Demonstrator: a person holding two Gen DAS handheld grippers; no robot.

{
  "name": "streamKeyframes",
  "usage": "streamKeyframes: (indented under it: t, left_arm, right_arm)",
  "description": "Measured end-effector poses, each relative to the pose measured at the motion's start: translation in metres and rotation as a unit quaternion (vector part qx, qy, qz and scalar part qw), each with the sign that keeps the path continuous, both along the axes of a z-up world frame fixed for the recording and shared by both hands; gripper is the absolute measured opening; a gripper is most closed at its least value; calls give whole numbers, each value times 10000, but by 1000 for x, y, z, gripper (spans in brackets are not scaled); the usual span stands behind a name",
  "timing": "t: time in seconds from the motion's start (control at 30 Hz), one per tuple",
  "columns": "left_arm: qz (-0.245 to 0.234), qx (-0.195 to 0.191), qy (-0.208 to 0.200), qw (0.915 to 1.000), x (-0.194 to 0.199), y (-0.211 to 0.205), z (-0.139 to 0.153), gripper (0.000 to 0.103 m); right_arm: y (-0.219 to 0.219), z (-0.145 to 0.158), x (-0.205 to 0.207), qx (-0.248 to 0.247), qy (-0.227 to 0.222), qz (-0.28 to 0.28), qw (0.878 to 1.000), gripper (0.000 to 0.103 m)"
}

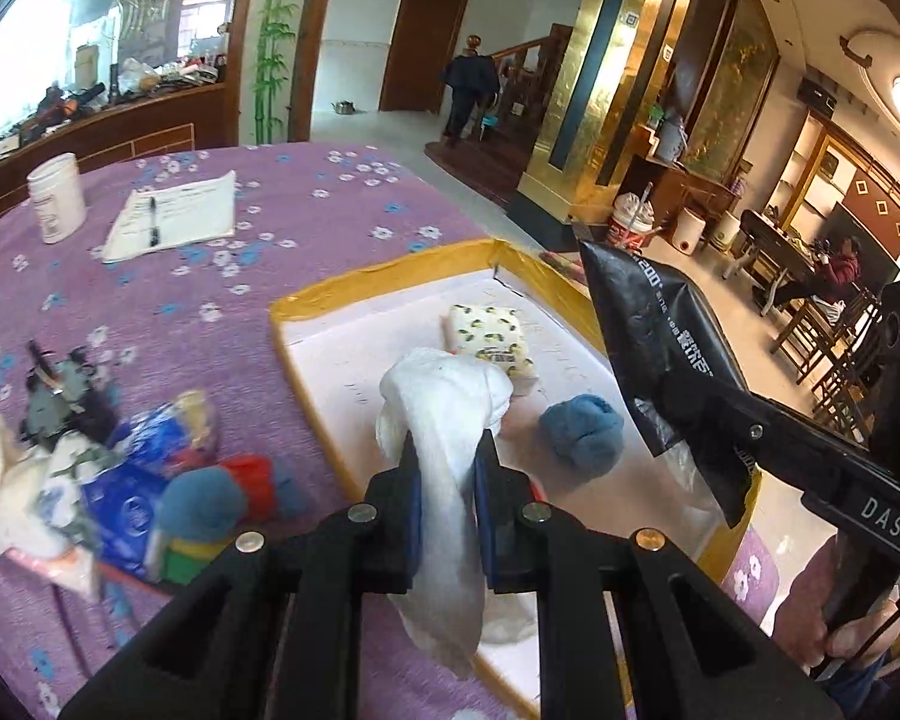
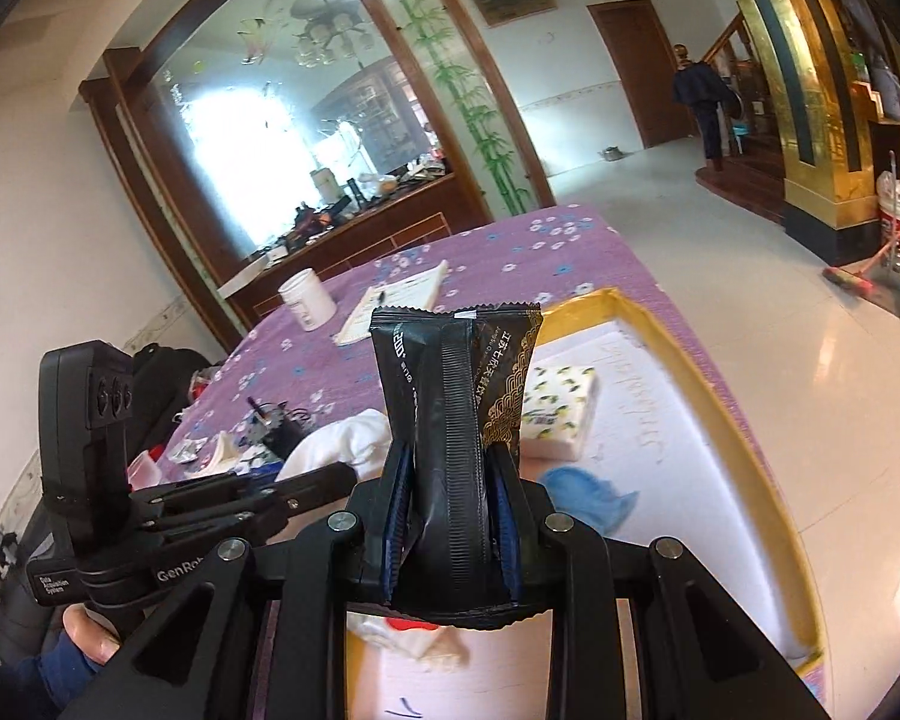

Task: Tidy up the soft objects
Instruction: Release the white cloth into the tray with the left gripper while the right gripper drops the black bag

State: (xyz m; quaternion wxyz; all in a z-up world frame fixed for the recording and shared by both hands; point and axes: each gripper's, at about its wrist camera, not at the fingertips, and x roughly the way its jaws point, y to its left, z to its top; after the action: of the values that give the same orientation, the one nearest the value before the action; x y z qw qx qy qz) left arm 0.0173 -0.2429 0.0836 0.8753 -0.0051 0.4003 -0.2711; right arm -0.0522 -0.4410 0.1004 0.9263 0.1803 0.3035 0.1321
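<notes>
My left gripper point(image 1: 448, 456) is shut on a white cloth point(image 1: 444, 408) that hangs over the white tray with a yellow rim point(image 1: 384, 276). Inside that tray lie a lemon-print tissue pack point(image 1: 491, 339) and a blue fuzzy ball point(image 1: 582, 429). My right gripper point(image 2: 450, 480) is shut on a black foil packet point(image 2: 450, 396), held upright above the tray point(image 2: 678, 360); the packet point(image 1: 660, 348) also shows at the right of the left wrist view. The tissue pack point(image 2: 561, 414), the blue ball point(image 2: 588, 489) and the white cloth point(image 2: 342, 444) appear beyond it.
A pile of soft items point(image 1: 120, 468) lies on the purple flowered tablecloth point(image 1: 210, 300) left of the tray. Farther back stand a white jar point(image 1: 57, 198) and papers with a pen point(image 1: 171, 216). A person point(image 1: 468, 96) stands by the stairs; another sits at the right point(image 1: 840, 267).
</notes>
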Motion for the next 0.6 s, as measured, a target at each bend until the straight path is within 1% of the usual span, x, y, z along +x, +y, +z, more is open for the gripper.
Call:
streamKeyframes:
  t: [0.1, 0.23, 0.33, 0.47, 0.6]
  left_arm:
    - [-9, 79, 101, 9999, 13, -15, -8, 14]
    - [34, 22, 282, 9996, 28, -26, -20, 14]
    - [61, -24, 348, 9994, 32, -29, -28, 14]
    - [102, -105, 451, 9989, 41, -26, -38, 14]
    - [87, -134, 485, 9987, 46, -23, -42, 14]
  right_arm:
    - [-12, 0, 12, -81, 98, -131, 9998, 28]
    - [-25, -3, 29, -137, 271, -270, 9992, 28]
    - [-33, -8, 45, -191, 474, -326, 9982, 28]
    - [-32, -14, 67, -355, 728, -263, 9964, 28]
    - [-26, -21, 88, -643, 952, -307, 9929, 28]
